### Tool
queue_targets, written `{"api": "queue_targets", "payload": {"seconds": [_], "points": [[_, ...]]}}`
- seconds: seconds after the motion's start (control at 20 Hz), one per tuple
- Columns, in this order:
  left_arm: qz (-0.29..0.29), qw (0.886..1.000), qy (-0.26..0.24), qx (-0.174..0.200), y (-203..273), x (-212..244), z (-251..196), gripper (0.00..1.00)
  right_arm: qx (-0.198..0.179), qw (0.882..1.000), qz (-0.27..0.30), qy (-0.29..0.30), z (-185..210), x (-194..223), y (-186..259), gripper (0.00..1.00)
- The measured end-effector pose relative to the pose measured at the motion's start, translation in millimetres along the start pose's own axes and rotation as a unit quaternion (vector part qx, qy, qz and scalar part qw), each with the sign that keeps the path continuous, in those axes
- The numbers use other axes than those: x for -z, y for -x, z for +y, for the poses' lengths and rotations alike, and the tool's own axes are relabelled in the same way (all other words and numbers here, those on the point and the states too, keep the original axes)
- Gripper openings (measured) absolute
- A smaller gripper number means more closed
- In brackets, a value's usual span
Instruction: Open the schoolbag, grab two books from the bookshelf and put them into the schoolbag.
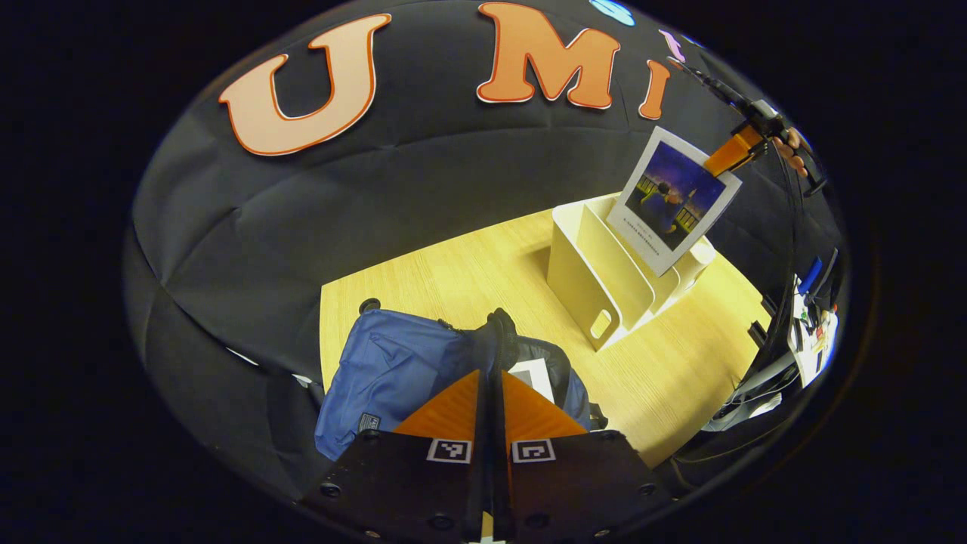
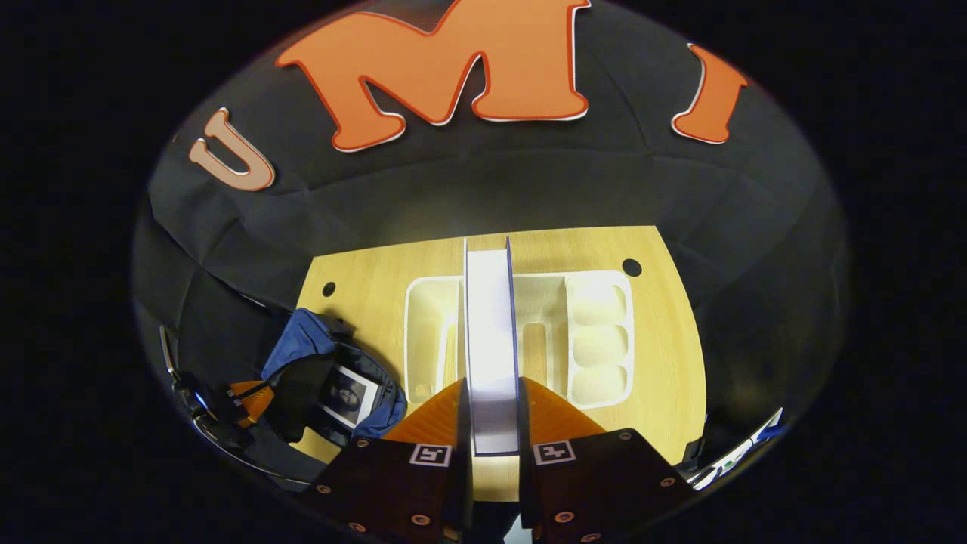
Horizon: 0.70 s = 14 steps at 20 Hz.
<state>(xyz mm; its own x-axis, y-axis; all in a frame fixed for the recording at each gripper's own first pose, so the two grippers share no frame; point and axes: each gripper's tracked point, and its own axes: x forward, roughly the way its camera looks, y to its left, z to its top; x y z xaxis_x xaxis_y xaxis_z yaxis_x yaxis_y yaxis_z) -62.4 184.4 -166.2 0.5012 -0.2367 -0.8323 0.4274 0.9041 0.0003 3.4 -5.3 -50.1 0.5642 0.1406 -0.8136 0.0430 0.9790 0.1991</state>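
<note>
The book (image 1: 675, 196) hangs in the air above the bookshelf (image 1: 604, 276), pinched at its upper corner by the right gripper (image 1: 727, 157), whose two fingers press on either cover; in the right gripper view the same book (image 2: 491, 340) runs edge-on straight away from the camera between those fingers (image 2: 430, 412), a narrow pale band of page edges with thin dark cover lines on each side, its long axis pointing toward the booth wall. From the left gripper view it is a thin, flat softcover with a white border and a dark blue illustrated front, tilted so that its lower corner dips toward the shelf slots; the small print under the picture is too fine to make out. The bookshelf is a cream, smooth, plastic-looking rack with curved upright dividers, an oval cut-out in its side and rounded cups along one end, standing on the pale wood-grain table (image 1: 453, 272). Well apart from it, near the table's edge, lies the schoolbag (image 1: 393, 370), soft blue fabric with black trim, its mouth open and a second book (image 2: 347, 397) with a white-edged cover lying partly inside, mostly hidden by the bag's folds. The left gripper (image 1: 491, 385) holds its fingers closed together on a black strap or flap at the bag's opening, though the contact itself is hidden behind the fingertips. A hand (image 1: 792, 151) on the right gripper is cut off at the edge.
</note>
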Motion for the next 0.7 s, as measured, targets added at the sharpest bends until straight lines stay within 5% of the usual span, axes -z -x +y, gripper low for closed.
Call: {"api": "queue_targets", "payload": {"seconds": [0.35,0.7], "points": [[0.005,1.000,-0.004,-0.007,0.3,-4.1,3.6,0.05,-0.088,0.994,-0.038,-0.052,22.8,13.9,32.3,0.24],[0.005,1.000,-0.002,-0.016,2.9,-9.7,0.3,0.05,-0.219,0.969,-0.038,-0.110,79.2,57.5,22.8,0.24]]}}
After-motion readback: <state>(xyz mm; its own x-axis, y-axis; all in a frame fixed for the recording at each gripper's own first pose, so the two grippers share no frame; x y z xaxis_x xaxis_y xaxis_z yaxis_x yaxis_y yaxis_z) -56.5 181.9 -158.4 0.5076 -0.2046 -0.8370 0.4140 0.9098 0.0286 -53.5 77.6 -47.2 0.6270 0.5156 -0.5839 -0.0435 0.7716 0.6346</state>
